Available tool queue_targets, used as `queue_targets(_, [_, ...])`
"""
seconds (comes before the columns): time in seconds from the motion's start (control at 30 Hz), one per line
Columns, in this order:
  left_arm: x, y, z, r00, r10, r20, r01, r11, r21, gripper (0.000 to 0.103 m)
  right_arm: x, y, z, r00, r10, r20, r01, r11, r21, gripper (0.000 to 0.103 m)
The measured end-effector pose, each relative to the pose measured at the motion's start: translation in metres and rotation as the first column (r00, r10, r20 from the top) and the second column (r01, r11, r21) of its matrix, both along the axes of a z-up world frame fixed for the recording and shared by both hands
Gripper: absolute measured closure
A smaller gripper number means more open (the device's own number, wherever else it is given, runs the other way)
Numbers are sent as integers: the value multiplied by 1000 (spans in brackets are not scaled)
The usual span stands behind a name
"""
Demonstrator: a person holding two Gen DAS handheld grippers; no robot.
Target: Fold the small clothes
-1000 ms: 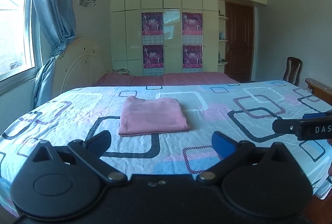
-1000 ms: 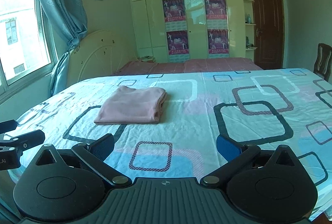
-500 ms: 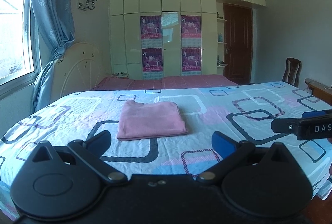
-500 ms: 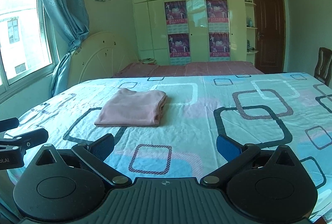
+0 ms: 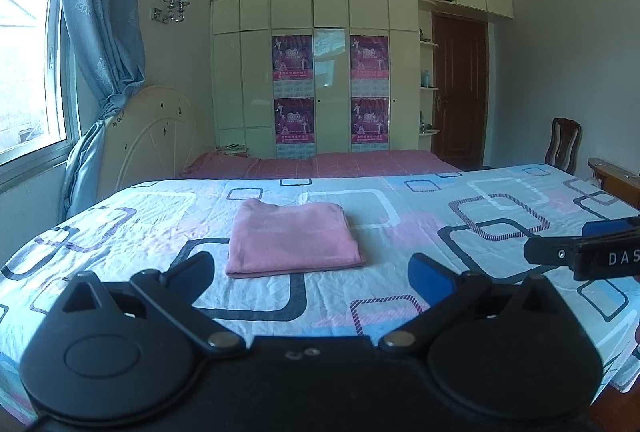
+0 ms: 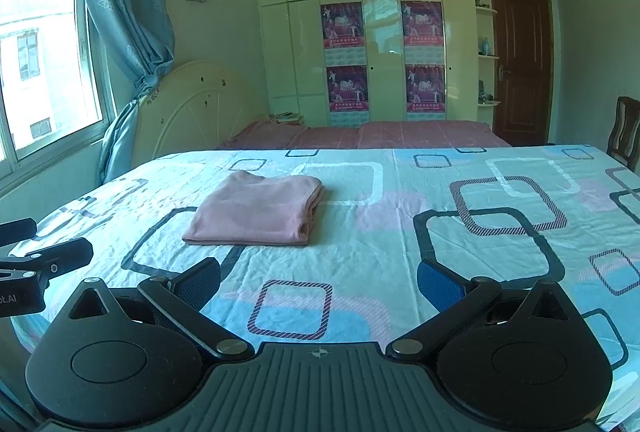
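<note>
Because the pink garment [image 5: 294, 241] already lies as a flat, squared rectangle on the bed [image 5: 460, 232], the step in hand appears to be release and inspection, not another fold. In the left wrist view, the garment sits toward the headboard end of the patterned sheet, well in from the near edge. The left hand-held gripper [image 5: 312, 274] hangs above the near edge with its fingers spread wide and nothing between them. It is well apart from the cloth. The right hand-held gripper's side profile enters at the right border.

In the right wrist view, the garment [image 6: 256, 210] shows stacked layers along its right-hand fold, reasonably aligned. The right hand-held gripper [image 6: 319, 282] is likewise spread and empty, clear of the cloth. The left hand-held gripper [image 6: 44, 264] shows at the left border.

To finish well, keep both tools raised and withdraw along the near edge, so no fingertip drags the top layer. If any correction is judged necessary, press down on a corner; do not pull sideways, as the soft layers would likely shear.
</note>
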State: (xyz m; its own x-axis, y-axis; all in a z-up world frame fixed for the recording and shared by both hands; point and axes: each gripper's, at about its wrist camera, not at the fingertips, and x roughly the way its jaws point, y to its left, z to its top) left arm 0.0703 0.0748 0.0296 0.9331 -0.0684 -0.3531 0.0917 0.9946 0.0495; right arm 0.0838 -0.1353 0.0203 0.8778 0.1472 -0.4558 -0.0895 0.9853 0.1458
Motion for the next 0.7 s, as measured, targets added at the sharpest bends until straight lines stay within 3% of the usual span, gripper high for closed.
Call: queue_targets(0.7, [6,3,2,1000,-4,5,4,1000,-7,0,5,-2,-1,1000,10,2,-10,1000,-13,0])
